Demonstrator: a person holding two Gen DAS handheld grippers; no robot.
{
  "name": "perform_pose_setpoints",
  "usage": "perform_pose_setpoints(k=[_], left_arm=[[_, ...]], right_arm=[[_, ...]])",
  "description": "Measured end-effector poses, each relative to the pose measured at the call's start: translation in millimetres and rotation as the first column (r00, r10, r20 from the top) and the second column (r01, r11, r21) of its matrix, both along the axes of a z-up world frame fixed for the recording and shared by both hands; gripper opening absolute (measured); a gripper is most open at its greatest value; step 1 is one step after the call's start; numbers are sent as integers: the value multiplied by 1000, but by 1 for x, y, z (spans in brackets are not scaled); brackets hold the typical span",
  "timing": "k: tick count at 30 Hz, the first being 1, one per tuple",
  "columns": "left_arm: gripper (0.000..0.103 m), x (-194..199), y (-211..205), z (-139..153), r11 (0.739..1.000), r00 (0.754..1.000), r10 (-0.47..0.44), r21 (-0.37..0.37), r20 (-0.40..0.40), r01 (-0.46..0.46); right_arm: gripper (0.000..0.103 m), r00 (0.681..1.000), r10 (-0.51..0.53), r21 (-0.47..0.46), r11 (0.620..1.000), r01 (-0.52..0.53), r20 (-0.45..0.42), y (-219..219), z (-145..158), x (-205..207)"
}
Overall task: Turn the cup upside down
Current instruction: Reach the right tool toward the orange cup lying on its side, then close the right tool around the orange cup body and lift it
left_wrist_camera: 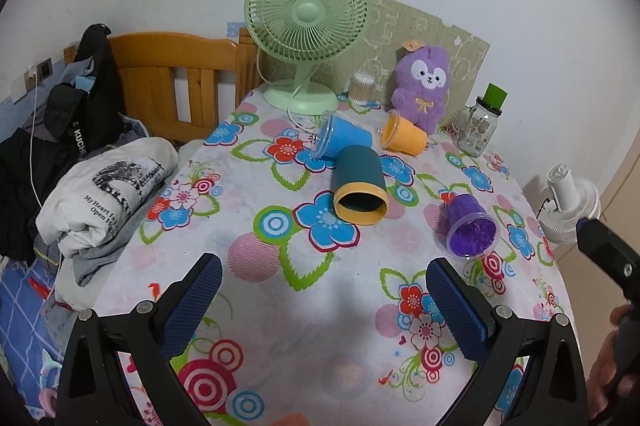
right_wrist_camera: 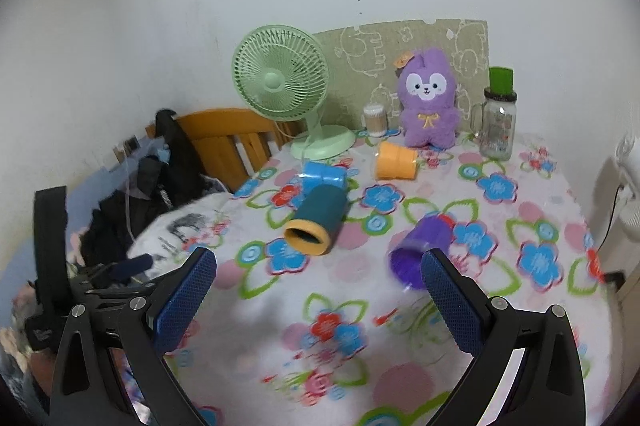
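On a table covered by a flowered cloth [left_wrist_camera: 248, 193], four cups lie on their sides. From the left gripper [left_wrist_camera: 324, 278], whose blue-padded fingers stand wide apart and hold nothing, the teal cup [left_wrist_camera: 358, 181] lies at twelve o'clock, near but not touching, its yellow-rimmed mouth facing the camera. The purple cup [left_wrist_camera: 470, 226] lies at about two o'clock, mouth forward. The blue cup [left_wrist_camera: 344, 139] touches the teal cup's far end; the orange cup [left_wrist_camera: 404, 137] lies beyond. From the right gripper [right_wrist_camera: 318, 268], also spread and empty, the purple cup [right_wrist_camera: 420, 246] sits at about one o'clock, just beside its right finger [right_wrist_camera: 452, 306].
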State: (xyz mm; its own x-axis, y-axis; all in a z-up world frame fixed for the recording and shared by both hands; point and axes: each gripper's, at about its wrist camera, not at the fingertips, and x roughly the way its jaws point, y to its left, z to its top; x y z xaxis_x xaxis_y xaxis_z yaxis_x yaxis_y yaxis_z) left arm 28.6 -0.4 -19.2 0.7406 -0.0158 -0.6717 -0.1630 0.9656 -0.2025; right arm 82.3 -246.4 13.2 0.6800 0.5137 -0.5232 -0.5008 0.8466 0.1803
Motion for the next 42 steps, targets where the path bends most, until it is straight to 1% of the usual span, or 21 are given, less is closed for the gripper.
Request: perform_pose_setpoints(k=[2, 4, 7, 10, 13, 14, 16, 17, 18, 20, 21, 25, 28, 30, 32, 35, 37, 39, 40, 42], left_arm=[[103, 11, -2, -2, 1000, 1000, 0, -6, -6, 0], [103, 23, -3, -4, 1000, 1000, 6, -26, -12, -6], [103, 46, -10, -8, 998, 1000, 10, -62, -27, -12], [103, 74, -18, -12, 999, 999, 4, -53, -37, -6], [103, 97, -19, -16, 998, 998, 17, -55, -54, -20], [103, 106, -18, -18, 998, 998, 28, -56, -61, -32], [103, 118, -16, -21, 997, 997, 48, -58, -67, -52], [103, 126, -15, -23, 995, 995, 63, -67, -73, -68], [103, 132, -14, -26, 994, 994, 73, -79, -78, -79], [103, 146, -12, -31, 989, 992, 92, -110, -90, -102], [103, 151, -13, -34, 988, 991, 97, -112, -97, -108], [103, 173, -14, -41, 986, 986, 115, -104, -121, -128], [103, 186, -12, -44, 986, 979, 145, -59, -146, -155], [103, 191, -9, -46, 985, 976, 156, -45, -149, -164], [103, 195, -5, -48, 984, 973, 170, -32, -153, -177], [103, 201, -1, -52, 981, 968, 184, -24, -168, -191], [103, 205, -1, -56, 981, 966, 184, -25, -180, -192], [103, 209, -4, -58, 983, 966, 176, -26, -188, -184], [103, 210, -5, -58, 983, 967, 171, -28, -189, -179], [103, 215, -12, -59, 987, 970, 149, -32, -194, -158]], right_arm=[[103, 1000, 18, -55, 998, -17, 17, 2, 2, 21], [103, 999, 44, -95, 995, -43, 8, 5, 3, 44], [103, 994, 108, -144, 983, -111, -26, 10, 1, 82], [103, 987, 156, -196, 968, -159, -31, 17, -7, 113], [103, 979, 201, -237, 950, -204, -36, 24, -16, 143], [103, 975, 219, -252, 942, -223, -45, 27, -21, 160], [103, 968, 240, -253, 935, -250, -69, 30, -27, 184], [103, 960, 266, -247, 927, -281, -93, 33, -32, 202], [103, 955, 278, -251, 922, -294, -100, 35, -36, 212], [103, 948, 296, -281, 906, -317, -116, 40, -45, 235], [103, 945, 303, -296, 898, -325, -121, 43, -50, 244], [103, 924, 344, -292, 878, -379, -166, 54, -73, 291], [103, 920, 350, -316, 865, -390, -177, 63, -85, 319], [103, 915, 364, -320, 858, -403, -177, 66, -89, 331], [103, 901, 393, -326, 840, -434, -185, 72, -93, 341], [103, 879, 431, -356, 804, -476, -203, 82, -103, 350], [103, 860, 458, -371, 775, -511, -227, 89, -110, 353], [102, 849, 473, -380, 760, -528, -235, 93, -113, 354], [101, 837, 490, -376, 747, -548, -245, 95, -115, 353], [95, 831, 495, -377, 740, -556, -253, 96, -118, 353]])
